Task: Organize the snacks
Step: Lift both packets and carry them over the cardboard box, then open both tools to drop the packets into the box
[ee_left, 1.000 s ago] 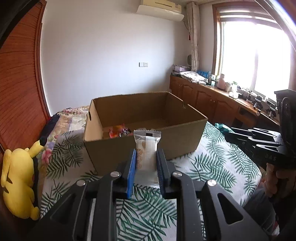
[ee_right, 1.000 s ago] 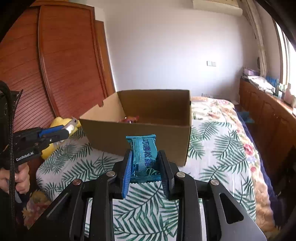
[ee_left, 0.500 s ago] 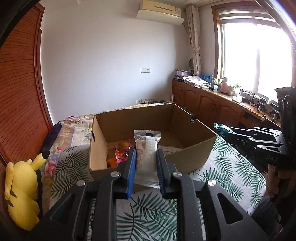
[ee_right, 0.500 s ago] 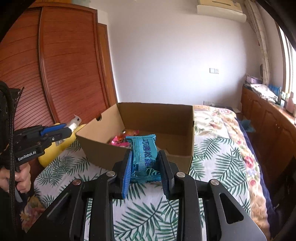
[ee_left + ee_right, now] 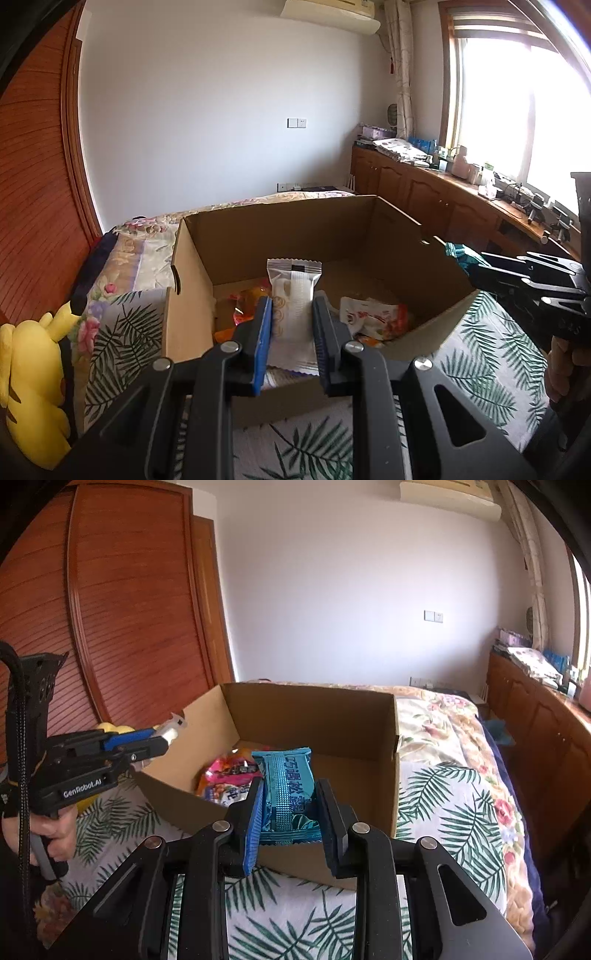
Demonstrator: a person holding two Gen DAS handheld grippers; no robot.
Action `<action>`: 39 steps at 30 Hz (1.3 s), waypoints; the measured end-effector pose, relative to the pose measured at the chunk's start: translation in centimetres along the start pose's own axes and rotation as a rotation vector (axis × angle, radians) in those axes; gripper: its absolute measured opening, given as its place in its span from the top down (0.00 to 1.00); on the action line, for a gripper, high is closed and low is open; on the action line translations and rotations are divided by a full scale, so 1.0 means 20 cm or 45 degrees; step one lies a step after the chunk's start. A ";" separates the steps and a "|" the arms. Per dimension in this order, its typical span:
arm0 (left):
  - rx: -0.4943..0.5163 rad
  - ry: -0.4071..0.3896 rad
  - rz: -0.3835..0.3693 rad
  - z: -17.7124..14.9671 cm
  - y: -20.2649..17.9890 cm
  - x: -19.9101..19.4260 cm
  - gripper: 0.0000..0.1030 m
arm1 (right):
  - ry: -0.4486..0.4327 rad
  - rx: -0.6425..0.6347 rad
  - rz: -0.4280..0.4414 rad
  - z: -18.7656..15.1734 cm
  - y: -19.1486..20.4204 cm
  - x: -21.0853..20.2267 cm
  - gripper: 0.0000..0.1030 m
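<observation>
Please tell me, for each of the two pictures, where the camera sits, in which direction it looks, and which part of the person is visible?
Left wrist: sits on the left claw, looks forward and down into the cardboard box; shows white packet, the right hand.
Right wrist: on the right claw, same direction; shows blue packet, the left hand.
Shared: box, leaf-print bedspread.

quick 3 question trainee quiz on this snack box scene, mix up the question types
1. True or false: the left gripper holds a white snack packet.
2. The right gripper holds a packet of which colour? A red B teal C yellow
3. Fill in: several snacks already lie inside the cardboard ____.

Key: 1 true. 2 B, the teal packet. 3 box.
</observation>
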State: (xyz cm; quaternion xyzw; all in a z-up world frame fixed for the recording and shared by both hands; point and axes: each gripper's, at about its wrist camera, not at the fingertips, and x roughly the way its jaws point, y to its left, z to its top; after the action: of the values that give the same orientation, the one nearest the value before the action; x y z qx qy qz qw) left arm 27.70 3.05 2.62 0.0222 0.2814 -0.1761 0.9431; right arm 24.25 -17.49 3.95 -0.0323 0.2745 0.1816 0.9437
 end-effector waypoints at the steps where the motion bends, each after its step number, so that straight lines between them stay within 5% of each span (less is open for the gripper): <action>1: 0.002 0.005 0.002 0.00 0.01 0.02 0.81 | 0.004 0.000 0.000 0.00 -0.01 0.02 0.74; 31: -0.019 0.079 -0.002 -0.03 0.08 0.29 0.80 | 0.072 0.042 0.042 0.01 -0.02 0.45 0.74; 39: -0.034 0.081 0.018 -0.03 0.10 0.29 0.67 | 0.078 0.034 0.030 0.00 -0.01 0.47 0.66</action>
State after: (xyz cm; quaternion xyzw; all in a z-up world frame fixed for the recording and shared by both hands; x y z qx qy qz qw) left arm 32.46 3.18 -1.15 0.0170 0.3133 -0.1649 0.9351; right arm 31.71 -14.53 -1.03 -0.0221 0.3058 0.1878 0.9331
